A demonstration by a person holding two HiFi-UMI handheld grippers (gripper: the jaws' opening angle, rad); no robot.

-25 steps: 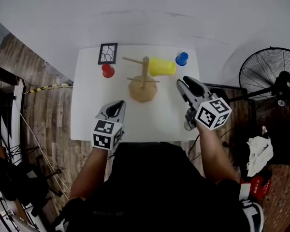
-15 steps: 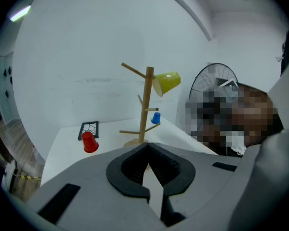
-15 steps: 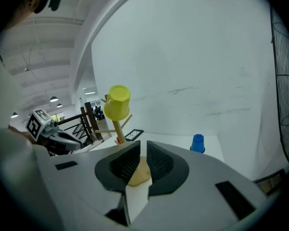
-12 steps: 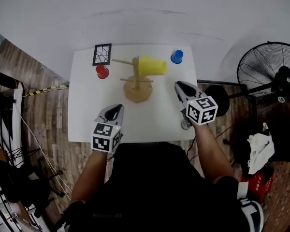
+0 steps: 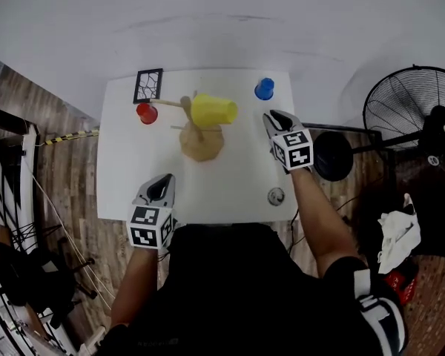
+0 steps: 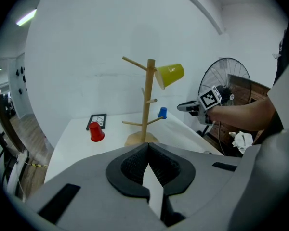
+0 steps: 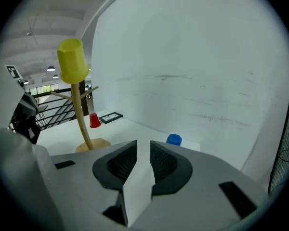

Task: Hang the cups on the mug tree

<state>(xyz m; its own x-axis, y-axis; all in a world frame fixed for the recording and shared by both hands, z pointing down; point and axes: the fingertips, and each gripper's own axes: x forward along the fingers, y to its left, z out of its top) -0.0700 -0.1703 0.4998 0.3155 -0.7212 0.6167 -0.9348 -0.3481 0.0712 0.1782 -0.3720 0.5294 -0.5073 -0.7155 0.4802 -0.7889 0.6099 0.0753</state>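
One cup, yellow (image 5: 213,110), hangs on tree (image 5: 201,141). Red (image 5: 146,113) sits on table (image 5: 237,176) left of tree, blue (image 5: 264,89) right. Left gripper (image 5: 165,179) jaws together, empty. Right gripper (image 5: 276,115) jaws slightly apart, just been opening, nothing between.

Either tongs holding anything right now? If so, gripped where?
Nothing held. Left tongs are shut empty; right tongs have just been opening, nothing between them. Yellow cup hangs on the mug tree.
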